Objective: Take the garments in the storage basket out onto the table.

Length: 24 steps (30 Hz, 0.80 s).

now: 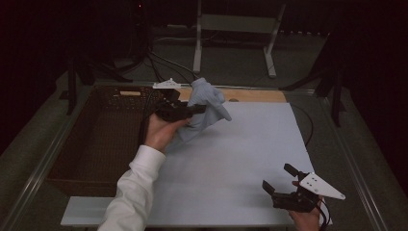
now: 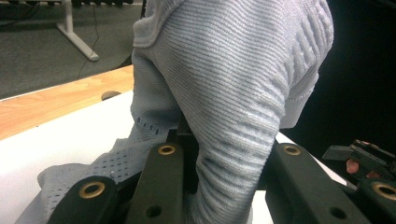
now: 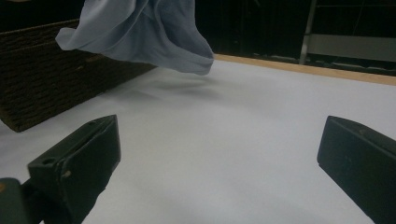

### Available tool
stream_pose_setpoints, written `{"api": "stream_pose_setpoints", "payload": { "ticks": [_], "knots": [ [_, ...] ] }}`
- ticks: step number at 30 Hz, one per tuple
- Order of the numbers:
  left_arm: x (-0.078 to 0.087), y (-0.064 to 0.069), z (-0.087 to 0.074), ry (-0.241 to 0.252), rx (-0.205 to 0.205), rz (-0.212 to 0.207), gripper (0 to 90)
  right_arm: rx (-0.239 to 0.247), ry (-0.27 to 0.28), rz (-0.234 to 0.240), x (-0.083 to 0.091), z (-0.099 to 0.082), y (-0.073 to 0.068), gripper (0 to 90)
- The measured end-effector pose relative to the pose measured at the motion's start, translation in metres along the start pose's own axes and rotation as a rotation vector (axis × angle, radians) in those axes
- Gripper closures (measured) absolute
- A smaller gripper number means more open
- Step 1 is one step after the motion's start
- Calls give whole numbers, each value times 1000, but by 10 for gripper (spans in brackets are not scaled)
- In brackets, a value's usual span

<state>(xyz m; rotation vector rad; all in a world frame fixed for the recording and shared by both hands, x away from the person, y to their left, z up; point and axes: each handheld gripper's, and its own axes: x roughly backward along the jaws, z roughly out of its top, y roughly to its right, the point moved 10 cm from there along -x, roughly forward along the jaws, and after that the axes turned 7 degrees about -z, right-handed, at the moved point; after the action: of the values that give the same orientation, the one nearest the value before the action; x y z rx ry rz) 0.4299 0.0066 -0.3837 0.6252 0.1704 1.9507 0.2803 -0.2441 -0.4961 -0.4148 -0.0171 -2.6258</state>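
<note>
Cloth up in my left tool, right beside the basket – the hold is what worries me.

Taking the basket (image 1: 96, 139) as my marker: it sits at the left of the counter (image 1: 231, 163), and my left tool (image 1: 199, 109) hangs just past its right rim, clenched on a bunch of the pale blue cloth (image 1: 207, 108), which dangles clear of the counter. I think the bunch is thick and springy, so it could slide out if I swing fast, and the loose tail could snag on the basket's rim or drape over it. Far right of the basket, near the counter's front edge, my right tool (image 1: 280, 178) waits spread wide and empty, too distant to catch a drop.
</note>
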Motion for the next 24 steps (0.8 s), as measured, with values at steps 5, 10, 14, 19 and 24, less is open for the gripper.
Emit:
{"api": "stream_pose_setpoints", "payload": {
  "ticks": [5,10,14,19,24],
  "knots": [
    [-2,-2,-5,-10,7,3,744,2,-1,0,0,0,0,1],
    [-5,-1,-7,-13,15,-1,744,2,-2,0,0,0,0,0],
    [-9,1,-8,-16,14,-8,744,2,-1,0,0,0,0,0],
    [-17,1,-14,-36,21,-18,743,0,-1,1,0,0,0,0],
    [-23,5,-17,-42,15,-28,743,-1,0,1,0,0,0,0]
  ]
}}
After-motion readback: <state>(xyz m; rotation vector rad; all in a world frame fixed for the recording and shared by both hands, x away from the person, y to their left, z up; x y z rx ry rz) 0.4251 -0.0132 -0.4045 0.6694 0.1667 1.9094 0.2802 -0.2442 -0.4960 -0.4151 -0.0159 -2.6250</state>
